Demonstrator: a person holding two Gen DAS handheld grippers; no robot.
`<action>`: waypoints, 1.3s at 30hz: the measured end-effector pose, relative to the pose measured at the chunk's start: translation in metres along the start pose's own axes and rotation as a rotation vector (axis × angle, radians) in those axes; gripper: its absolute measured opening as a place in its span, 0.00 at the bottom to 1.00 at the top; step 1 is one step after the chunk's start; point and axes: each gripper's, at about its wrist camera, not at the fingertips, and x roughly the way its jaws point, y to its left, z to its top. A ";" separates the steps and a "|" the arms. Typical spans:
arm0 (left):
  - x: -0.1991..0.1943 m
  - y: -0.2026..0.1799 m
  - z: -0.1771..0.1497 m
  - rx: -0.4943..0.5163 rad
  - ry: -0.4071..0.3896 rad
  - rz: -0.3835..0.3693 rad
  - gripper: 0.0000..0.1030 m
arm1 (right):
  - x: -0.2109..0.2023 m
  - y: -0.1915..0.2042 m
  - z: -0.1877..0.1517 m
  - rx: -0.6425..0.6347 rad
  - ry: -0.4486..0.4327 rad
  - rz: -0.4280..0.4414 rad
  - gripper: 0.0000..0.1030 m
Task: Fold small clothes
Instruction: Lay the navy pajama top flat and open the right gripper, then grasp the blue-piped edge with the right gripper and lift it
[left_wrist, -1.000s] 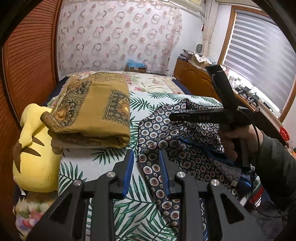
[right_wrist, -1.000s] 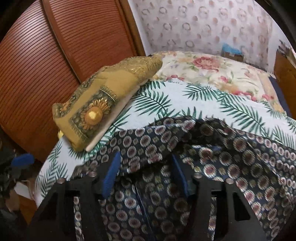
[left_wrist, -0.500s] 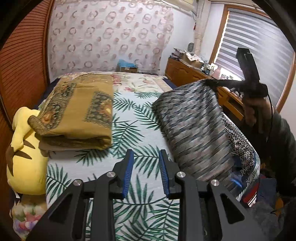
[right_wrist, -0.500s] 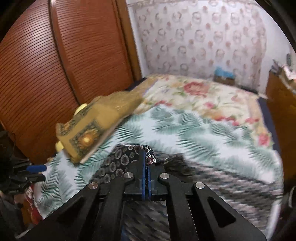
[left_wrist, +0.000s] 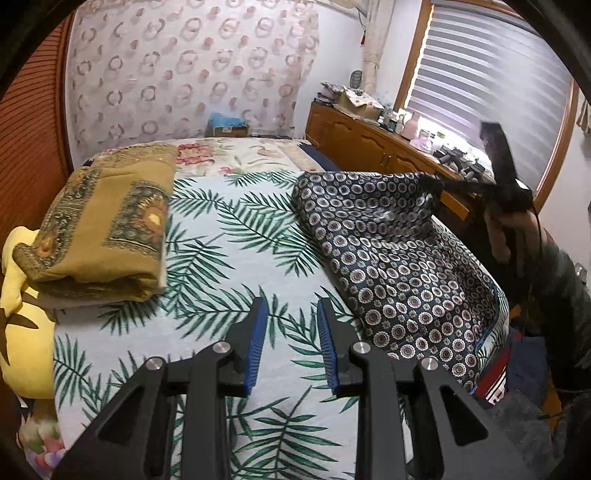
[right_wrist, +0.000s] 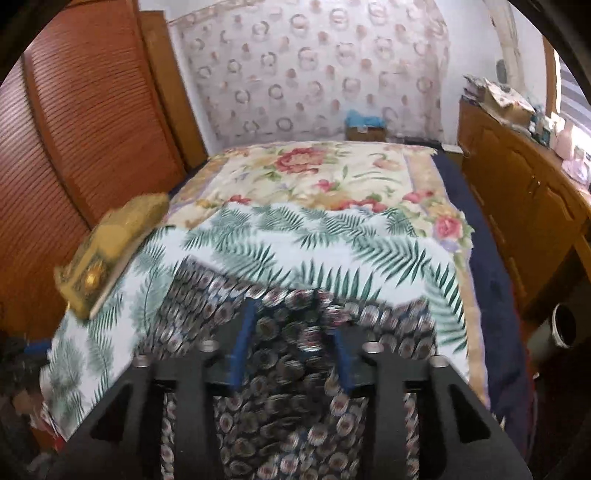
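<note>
Left wrist view: the left gripper (left_wrist: 288, 343) hangs over the near part of the bed (left_wrist: 229, 258), its blue-padded fingers (left_wrist: 255, 343) spread apart with nothing between them. One navy patterned garment (left_wrist: 399, 258) lies on the right side of the bed, its long axis running from the far middle toward the near right edge, where it spills over the side. Its far right corner is lifted off the bed up at the right gripper (left_wrist: 439, 184), which a hand (left_wrist: 506, 236) holds at the far right; from here I cannot tell whether those fingers are pinched on the cloth. One folded mustard blanket (left_wrist: 103, 236) sits on the left side of the bed, well apart from the garment, with one yellow plush toy (left_wrist: 22, 314) just beside and partly under it at the near left. A wooden dresser (left_wrist: 373, 144) runs along the right wall under a window blind (left_wrist: 495, 70).

Right wrist view: the picture is blurred. The right gripper (right_wrist: 291, 347) shows its two blue fingers (right_wrist: 240, 347) clearly parted, released, with the navy patterned garment (right_wrist: 295, 406) bunched in the gap between them and draped beneath, touching the pads. The cloth spreads left and right across the near edge of the bed (right_wrist: 332, 236). The folded mustard blanket (right_wrist: 110, 251) lies at the far left, the wooden dresser (right_wrist: 517, 206) at the right.
</note>
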 end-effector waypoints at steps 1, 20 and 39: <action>0.001 -0.002 -0.001 0.003 0.003 -0.001 0.25 | -0.005 0.004 -0.014 -0.008 -0.002 0.005 0.41; 0.025 -0.026 -0.019 0.028 0.068 -0.036 0.25 | -0.025 0.063 -0.146 -0.182 0.079 -0.012 0.46; 0.024 -0.032 -0.022 0.038 0.063 -0.038 0.25 | -0.022 0.099 -0.135 -0.256 0.021 0.038 0.46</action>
